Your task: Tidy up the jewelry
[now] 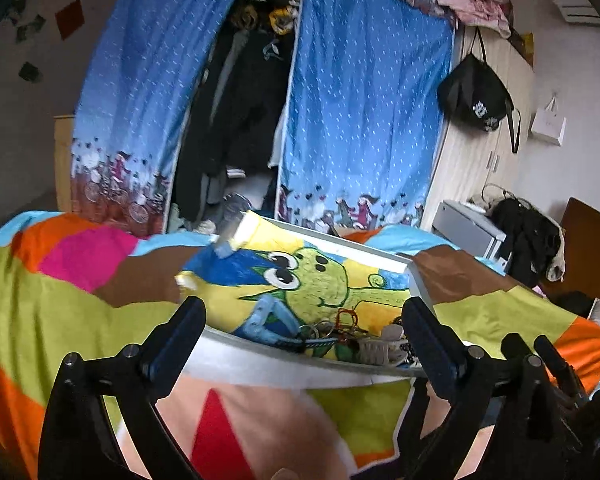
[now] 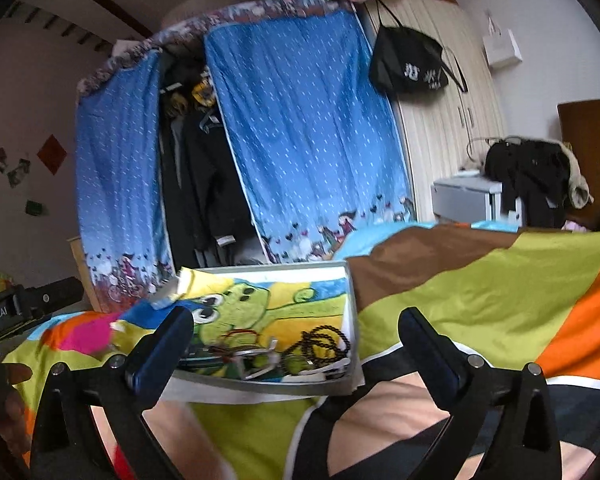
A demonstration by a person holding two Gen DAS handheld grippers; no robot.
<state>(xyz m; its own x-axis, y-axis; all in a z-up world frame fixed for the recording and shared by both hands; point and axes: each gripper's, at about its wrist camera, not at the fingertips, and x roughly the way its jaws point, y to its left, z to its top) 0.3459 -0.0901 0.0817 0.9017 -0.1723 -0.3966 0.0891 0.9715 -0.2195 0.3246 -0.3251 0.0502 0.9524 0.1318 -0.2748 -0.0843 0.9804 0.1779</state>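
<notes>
A bed (image 1: 80, 304) under a colour-block quilt fills the foreground, before a blue fabric wardrobe (image 1: 364, 112) hanging open on dark clothes. On the quilt lies a shallow white tray (image 2: 350, 304) lined with a frog drawing. The jewelry (image 2: 324, 340), dark beads, rings and clips, piles at its near edge. Left gripper (image 1: 304, 320) and right gripper (image 2: 296, 332) both gape wide, empty, above that edge.
</notes>
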